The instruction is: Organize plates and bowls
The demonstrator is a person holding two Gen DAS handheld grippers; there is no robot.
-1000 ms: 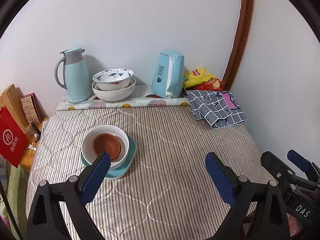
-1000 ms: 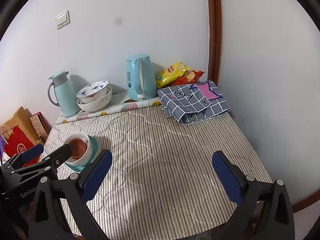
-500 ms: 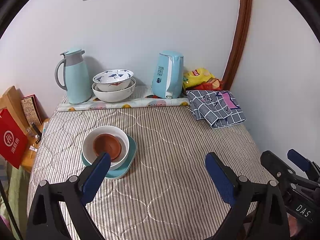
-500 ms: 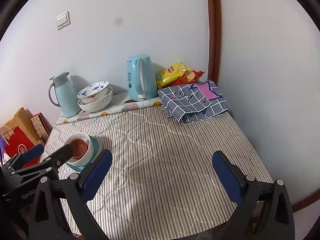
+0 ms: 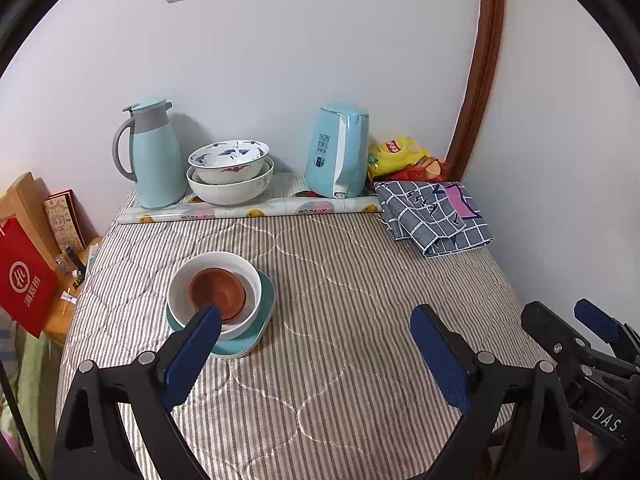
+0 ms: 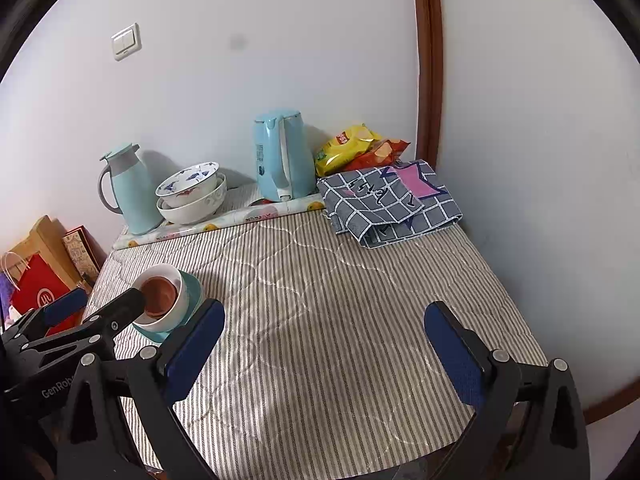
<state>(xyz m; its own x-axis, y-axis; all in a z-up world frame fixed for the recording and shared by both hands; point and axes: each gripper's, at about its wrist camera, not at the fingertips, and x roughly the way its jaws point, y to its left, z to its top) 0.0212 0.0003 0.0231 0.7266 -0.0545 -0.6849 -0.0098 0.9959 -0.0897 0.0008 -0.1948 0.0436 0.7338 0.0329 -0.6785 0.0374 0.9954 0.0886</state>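
A small brown bowl (image 5: 218,290) sits inside a white bowl (image 5: 252,276), which rests on a teal plate (image 5: 266,310) at the left of the striped table; the stack also shows in the right wrist view (image 6: 182,286). Two larger bowls are nested at the back: a blue-patterned one (image 5: 229,156) in a white one (image 5: 230,190). My left gripper (image 5: 316,354) is open and empty, just in front of the stack. My right gripper (image 6: 324,350) is open and empty over the table's front.
A light blue thermos jug (image 5: 150,156) and a light blue kettle (image 5: 338,152) stand at the back wall. A folded checked cloth (image 5: 434,216) and snack bags (image 5: 400,156) lie at the back right. Bags and boxes (image 5: 28,268) stand left of the table.
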